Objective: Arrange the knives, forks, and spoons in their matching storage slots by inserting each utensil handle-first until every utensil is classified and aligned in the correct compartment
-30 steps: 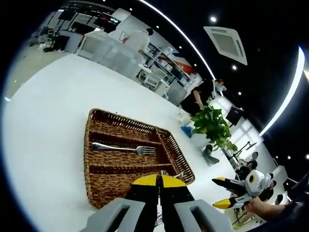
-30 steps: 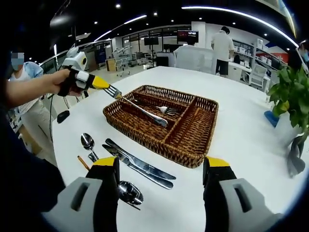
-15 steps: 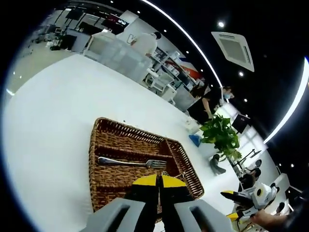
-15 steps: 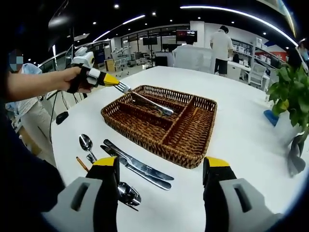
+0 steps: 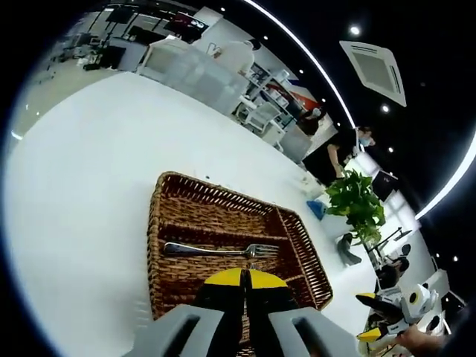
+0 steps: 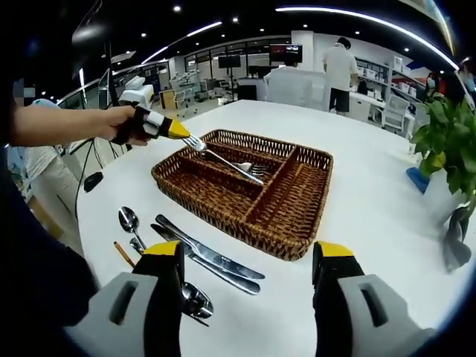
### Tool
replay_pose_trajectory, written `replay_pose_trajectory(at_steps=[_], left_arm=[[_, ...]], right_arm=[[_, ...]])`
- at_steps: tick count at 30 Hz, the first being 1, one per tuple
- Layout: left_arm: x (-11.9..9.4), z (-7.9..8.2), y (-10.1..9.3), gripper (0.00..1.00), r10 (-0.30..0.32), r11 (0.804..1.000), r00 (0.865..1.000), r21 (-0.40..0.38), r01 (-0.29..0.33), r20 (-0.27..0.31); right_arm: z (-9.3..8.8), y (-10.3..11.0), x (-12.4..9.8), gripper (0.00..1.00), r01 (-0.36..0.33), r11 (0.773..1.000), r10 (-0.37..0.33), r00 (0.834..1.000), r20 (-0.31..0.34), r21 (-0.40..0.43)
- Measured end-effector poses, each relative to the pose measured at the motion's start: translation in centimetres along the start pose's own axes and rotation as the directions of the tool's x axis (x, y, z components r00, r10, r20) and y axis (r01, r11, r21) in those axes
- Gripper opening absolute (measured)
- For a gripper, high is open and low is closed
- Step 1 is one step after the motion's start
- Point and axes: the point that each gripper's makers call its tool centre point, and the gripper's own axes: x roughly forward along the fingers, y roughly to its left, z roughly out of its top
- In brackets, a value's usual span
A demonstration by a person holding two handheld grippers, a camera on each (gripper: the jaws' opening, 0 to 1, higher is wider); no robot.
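A wicker basket [image 6: 223,220] with several slots stands mid-table. My left gripper [image 6: 183,134] is shut on the tine end of a fork [image 6: 227,162], whose handle slants down into a middle slot. Beside it a second fork [image 6: 248,167] lies in the basket; this second fork [image 5: 219,251] also lies across a slot of the basket [image 5: 156,245] just beyond my left gripper [image 5: 244,277]. Two knives [image 6: 212,258] and spoons [image 6: 129,219] lie on the table in front. My right gripper [image 6: 250,256] is open above them; that right gripper [image 5: 370,317] appears at lower right.
A potted plant [image 6: 445,137] stands at the table's right edge, with a blue object [image 6: 418,182] beside it. A thin brown stick [image 6: 123,254] lies by the spoons. A person's hand [image 6: 119,123] holds the left gripper. People and desks are behind.
The left gripper has carried the fork further over the basket and lowered its handle into the middle slot. The right gripper has stayed put.
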Motion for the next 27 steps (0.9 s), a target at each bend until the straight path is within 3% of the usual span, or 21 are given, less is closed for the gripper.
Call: replay_pose_trajectory(at_steps=[16, 27], left_arm=[[1.2, -0.5, 1.9, 0.0, 0.085, 0.996, 0.995, -0.007, -0.086, -0.059], [2.0, -0.8, 3.4, 0.02, 0.205, 0.978, 0.967, 0.063, -0.198, -0.15]], right_arm=[[0.1, -0.1, 0.5, 0.71, -0.005, 1.0, 0.005, 1.0, -0.009, -0.005], [0.3, 0.0, 0.4, 0.71, -0.005, 1.0, 0.005, 1.0, -0.005, 0.001]])
